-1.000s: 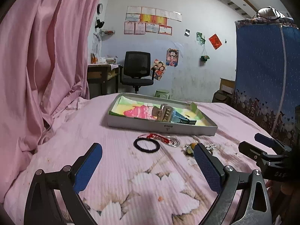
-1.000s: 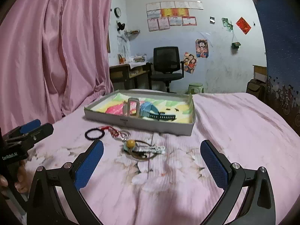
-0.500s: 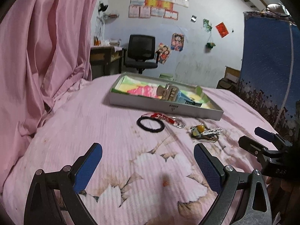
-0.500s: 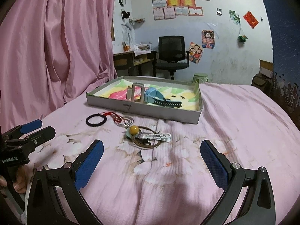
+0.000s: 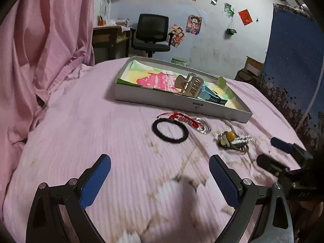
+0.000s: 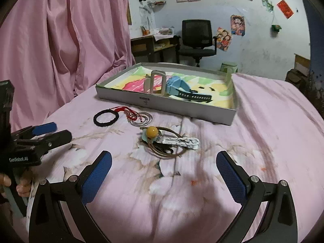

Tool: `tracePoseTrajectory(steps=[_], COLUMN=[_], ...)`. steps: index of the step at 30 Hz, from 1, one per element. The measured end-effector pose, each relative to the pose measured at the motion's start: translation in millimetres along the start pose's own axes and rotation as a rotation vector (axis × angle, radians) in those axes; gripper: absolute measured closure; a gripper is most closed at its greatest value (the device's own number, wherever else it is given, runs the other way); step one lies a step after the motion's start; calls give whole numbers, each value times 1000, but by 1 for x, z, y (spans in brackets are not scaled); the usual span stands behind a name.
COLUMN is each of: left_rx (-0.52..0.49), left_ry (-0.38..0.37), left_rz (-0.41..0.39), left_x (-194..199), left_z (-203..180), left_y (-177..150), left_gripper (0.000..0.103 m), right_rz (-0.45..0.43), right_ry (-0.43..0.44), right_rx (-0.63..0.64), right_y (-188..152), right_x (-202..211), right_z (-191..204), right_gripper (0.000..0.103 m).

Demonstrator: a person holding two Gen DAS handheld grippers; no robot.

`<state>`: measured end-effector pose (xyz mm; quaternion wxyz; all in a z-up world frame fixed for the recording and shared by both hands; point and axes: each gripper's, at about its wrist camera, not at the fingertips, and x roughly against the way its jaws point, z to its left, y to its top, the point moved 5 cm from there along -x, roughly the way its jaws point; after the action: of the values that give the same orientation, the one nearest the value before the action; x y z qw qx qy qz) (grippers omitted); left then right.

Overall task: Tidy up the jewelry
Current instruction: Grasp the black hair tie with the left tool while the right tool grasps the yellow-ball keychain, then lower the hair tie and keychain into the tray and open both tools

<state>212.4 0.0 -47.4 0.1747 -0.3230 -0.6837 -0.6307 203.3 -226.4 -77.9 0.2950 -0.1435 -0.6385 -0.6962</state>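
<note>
With both jaws wide and empty, the left gripper [image 5: 160, 179] and right gripper [image 6: 164, 171] hover over loose jewelry — the black bracelet [image 5: 170, 130] and bead cluster [image 6: 168, 139] — lying before the tray [image 6: 162, 104]; next, probably, a careful pinch.

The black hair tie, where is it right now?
The black hair tie lies flat on the pink bedsheet, in front of the grey tray, with the red cord bracelet just beside it, toward the right.

Ribbed pink cloth bedsheet [image 6: 253, 121]
</note>
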Motion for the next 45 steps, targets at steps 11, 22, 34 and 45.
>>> tracePoseTrajectory(steps=[11, 22, 34, 45], left_rx=[61, 89, 26, -15], left_ry=[-109, -94, -112, -124], left_rz=[132, 222, 87, -63], left_x=[-47, -70, -40, -4], left_z=[6, 11, 1, -15], left_y=[24, 25, 36, 78], left_gripper=[55, 89, 98, 98], right_rz=[59, 151, 74, -96], right_ry=[64, 105, 109, 64], right_rx=[-2, -16, -22, 40], right_y=[18, 18, 20, 56], right_x=[-38, -69, -51, -4], right_z=[8, 14, 11, 16], right_gripper=[35, 71, 84, 84])
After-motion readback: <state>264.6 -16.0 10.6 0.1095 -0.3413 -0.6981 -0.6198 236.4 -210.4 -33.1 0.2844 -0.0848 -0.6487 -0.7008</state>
